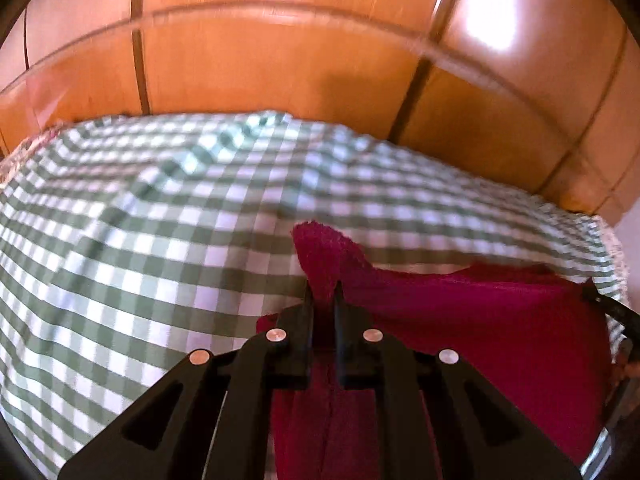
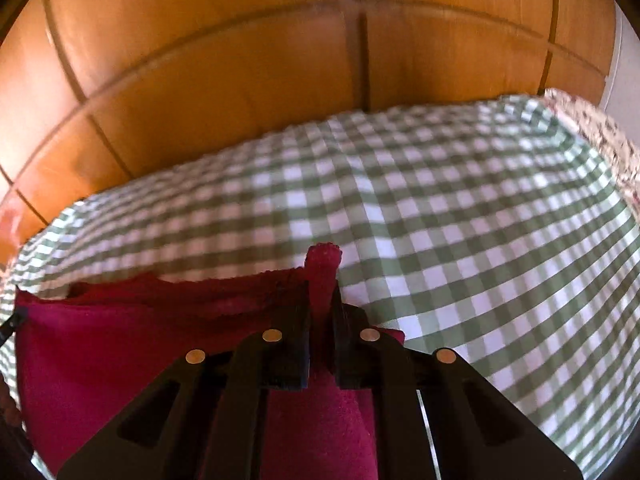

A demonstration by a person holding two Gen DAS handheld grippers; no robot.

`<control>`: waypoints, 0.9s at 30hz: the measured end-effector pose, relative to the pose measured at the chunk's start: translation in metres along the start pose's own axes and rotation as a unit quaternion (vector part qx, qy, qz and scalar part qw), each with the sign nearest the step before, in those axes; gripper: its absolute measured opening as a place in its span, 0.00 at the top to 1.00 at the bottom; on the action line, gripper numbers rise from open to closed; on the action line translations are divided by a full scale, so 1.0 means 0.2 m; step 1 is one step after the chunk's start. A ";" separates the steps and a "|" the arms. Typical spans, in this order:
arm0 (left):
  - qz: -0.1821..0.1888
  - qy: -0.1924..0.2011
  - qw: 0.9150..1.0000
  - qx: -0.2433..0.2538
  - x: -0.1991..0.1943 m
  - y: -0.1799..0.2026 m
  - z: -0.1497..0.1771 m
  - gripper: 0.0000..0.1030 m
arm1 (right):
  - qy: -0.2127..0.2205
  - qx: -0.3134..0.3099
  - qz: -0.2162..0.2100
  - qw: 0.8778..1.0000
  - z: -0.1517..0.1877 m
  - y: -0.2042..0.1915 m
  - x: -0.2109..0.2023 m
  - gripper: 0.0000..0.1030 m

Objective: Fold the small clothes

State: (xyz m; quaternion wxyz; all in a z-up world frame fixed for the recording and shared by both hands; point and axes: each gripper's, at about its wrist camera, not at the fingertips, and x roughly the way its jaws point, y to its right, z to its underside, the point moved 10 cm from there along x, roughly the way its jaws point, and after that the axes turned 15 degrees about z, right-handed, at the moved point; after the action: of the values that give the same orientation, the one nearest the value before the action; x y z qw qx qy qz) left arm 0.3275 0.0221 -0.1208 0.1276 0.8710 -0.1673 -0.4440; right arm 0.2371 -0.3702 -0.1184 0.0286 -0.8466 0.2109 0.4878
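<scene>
A dark red cloth hangs stretched between my two grippers above a green-and-white checked sheet. My left gripper is shut on one corner of the cloth, which pokes out past the fingertips. In the right wrist view, my right gripper is shut on the other corner of the red cloth, which spreads to the left and hangs below. The far tip of the other gripper shows at each view's edge.
The checked sheet covers the surface below. Behind it stands an orange-brown wooden panelled wall, also in the right wrist view. A flowered fabric edge shows at the far right.
</scene>
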 end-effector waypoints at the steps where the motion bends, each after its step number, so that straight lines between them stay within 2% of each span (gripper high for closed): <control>1: -0.010 -0.009 1.000 0.002 0.04 -0.01 0.02 0.93 | -0.003 -0.002 0.003 1.000 0.01 0.00 0.03 0.93; 2: -0.019 -0.014 1.000 0.008 0.06 -0.01 0.03 0.92 | -0.009 0.004 0.001 1.000 0.03 0.00 0.06 0.92; 4: -0.041 -0.013 0.999 0.018 0.04 0.01 0.02 0.78 | -0.010 0.012 -0.005 1.000 0.03 0.01 0.07 0.91; 5: -0.049 -0.007 0.999 0.020 0.01 0.01 0.02 0.75 | -0.007 0.012 -0.007 1.000 0.02 0.01 0.05 0.78; 6: -0.052 0.002 0.998 0.021 -0.03 0.02 0.01 0.73 | 0.001 0.011 -0.003 1.000 0.01 0.02 0.02 0.62; 8: -0.048 0.030 0.998 0.018 -0.14 0.04 0.00 0.72 | 0.026 0.014 0.009 1.000 -0.01 0.05 -0.07 0.51; 10: -0.038 0.057 0.997 0.018 -0.27 0.08 0.02 0.72 | 0.063 0.009 -0.003 0.998 -0.02 0.03 -0.23 0.51; 13: -0.009 0.076 0.997 0.024 -0.40 0.16 0.12 0.72 | 0.080 -0.018 -0.055 0.995 0.04 -0.09 -0.40 0.51; 16: -0.003 0.062 0.997 0.043 -0.42 0.22 0.26 0.71 | 0.083 -0.068 -0.101 0.989 0.15 -0.33 -0.51 0.51; 18: -0.033 0.031 0.998 0.041 -0.37 0.18 0.38 0.70 | 0.074 -0.109 -0.124 0.983 0.24 -0.53 -0.53 0.41; 20: -0.043 0.004 0.999 0.008 -0.32 0.10 0.49 0.70 | 0.070 -0.148 -0.112 0.980 0.32 -0.68 -0.47 0.38; 22: -0.045 0.017 0.999 -0.010 -0.37 0.05 0.52 0.67 | 0.047 -0.167 -0.064 0.983 0.38 -0.74 -0.32 0.33; 24: -0.027 0.024 0.999 -0.029 -0.45 0.02 0.56 0.67 | 0.071 -0.152 -0.060 0.984 0.36 -0.76 -0.28 0.29; 27: 0.023 0.028 0.998 -0.060 -0.53 -0.01 0.63 0.67 | 0.070 -0.144 -0.064 0.985 0.36 -0.75 -0.28 0.29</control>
State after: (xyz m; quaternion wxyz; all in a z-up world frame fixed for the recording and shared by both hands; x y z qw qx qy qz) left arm 0.1673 0.0577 -0.1164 0.1947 0.8698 -0.1566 -0.4255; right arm 0.2123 -0.1981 -0.1330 -0.0776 -0.8857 0.0857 0.4497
